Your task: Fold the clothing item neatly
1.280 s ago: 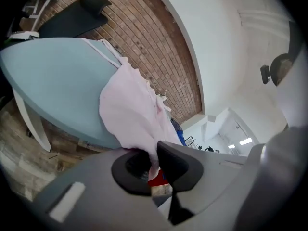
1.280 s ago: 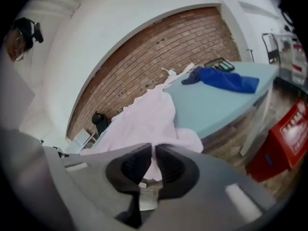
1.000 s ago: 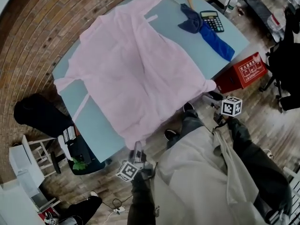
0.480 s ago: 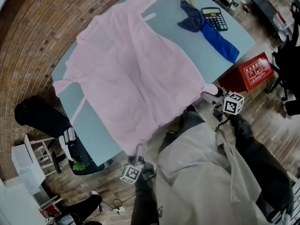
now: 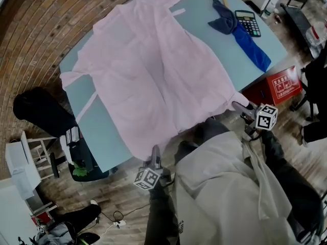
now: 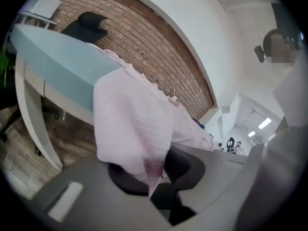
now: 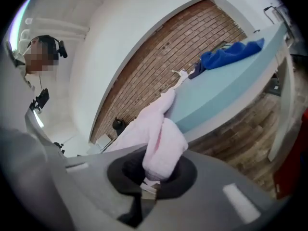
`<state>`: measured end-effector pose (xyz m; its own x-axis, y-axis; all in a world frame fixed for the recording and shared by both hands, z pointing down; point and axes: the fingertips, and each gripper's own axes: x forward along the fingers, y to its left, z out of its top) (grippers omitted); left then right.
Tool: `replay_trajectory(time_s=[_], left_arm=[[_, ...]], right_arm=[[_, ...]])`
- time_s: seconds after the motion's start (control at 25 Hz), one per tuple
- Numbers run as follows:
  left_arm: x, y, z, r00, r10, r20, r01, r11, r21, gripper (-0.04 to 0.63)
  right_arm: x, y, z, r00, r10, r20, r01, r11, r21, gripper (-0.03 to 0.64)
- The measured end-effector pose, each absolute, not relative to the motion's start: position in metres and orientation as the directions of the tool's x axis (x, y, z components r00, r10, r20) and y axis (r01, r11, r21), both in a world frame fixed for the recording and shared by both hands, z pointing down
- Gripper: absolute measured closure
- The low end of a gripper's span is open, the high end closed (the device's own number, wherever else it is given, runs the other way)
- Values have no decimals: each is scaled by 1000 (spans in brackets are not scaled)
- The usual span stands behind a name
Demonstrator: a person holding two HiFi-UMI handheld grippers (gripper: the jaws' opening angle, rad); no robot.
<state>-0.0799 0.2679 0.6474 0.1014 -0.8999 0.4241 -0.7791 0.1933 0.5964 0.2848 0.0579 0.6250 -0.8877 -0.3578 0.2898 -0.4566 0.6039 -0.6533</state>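
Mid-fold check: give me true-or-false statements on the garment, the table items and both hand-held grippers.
1. The pink garment lies spread over the table. True.
2. The calculator sits on the garment. False: it is on bare table beside the blue cloth.
3. The right hand-held gripper is empty. False: it is shut on a garment corner, jaws just closed.
4. Garment fabric runs between the left hand-held gripper's jaws. True; they have just been closing on it.
5. The red box stands on the table. False: it is on the floor.
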Motion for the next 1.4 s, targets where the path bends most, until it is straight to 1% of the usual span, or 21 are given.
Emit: replay_trajectory(time_s=[0.04,0.16,0.28,0.36,0.52,0.6,0.68,0.76,0.8,0.92,1.04,1.12,1.16,1.2,1.24,1.32,1.36,1.4], left_arm=[[-76,268,641,105,-892,439,-792,192,579,546],[-67,275,612,145,-884,445,-782,174,599,554],[-62,277,572,232,-884,405,-675,153,722,554],[-66,271,539,285,-889,358,-591,131,796,554],[-83,243,474,361,-906,222,-473,27,881,554],[-96,222,448,375,-913,160,-366,13,931,554],[-105,200,429,375,-921,100,-165,40,985,554],[-114,172,409,360,-933,20,49,40,998,554],[-120,156,400,344,-939,-18,129,28,991,554],[-158,108,387,257,-963,-86,298,-6,955,554],[-216,69,403,131,-987,-93,406,-32,913,554],[-255,49,425,58,-997,-50,425,-21,905,552],[-272,39,436,25,-999,-24,416,-11,909,548],[-286,31,447,-9,-1000,1,397,-2,918,537],[-297,26,458,-41,-999,27,371,10,928,492],[-301,28,481,-63,-994,86,324,62,944,311],[-293,34,491,-42,-992,117,298,100,949,227],[-283,41,500,-10,-990,144,265,136,955,209]], right_arm=[[282,64,614,-887,-338,314,-461,612,-642,607],[268,75,571,-894,-294,339,-448,620,-644,607],[254,77,526,-913,-259,315,-407,602,-687,607],[244,73,499,-922,-251,295,-387,587,-711,607],[219,51,450,-925,-253,282,-378,562,-736,607],[196,35,426,-934,-237,268,-356,553,-753,607],[175,20,408,-946,-211,248,-324,536,-780,607],[158,-1,394,-953,-198,227,-298,508,-808,607],[150,-16,388,-957,-197,215,-286,488,-825,607],[131,-72,376,-968,-204,143,-217,406,-888,607],[116,-139,380,-972,-221,85,-160,348,-924,607],[106,-187,395,-965,-247,84,-160,308,-938,607],[101,-211,408,-959,-262,106,-182,287,-940,607],[96,-233,424,-952,-270,147,-220,264,-939,607],[90,-249,445,-943,-263,205,-268,231,-935,606],[79,-257,490,-926,-198,323,-355,156,-922,606],[77,-250,508,-918,-157,365,-387,149,-910,606],[80,-240,521,-908,-122,401,-417,171,-892,606]])
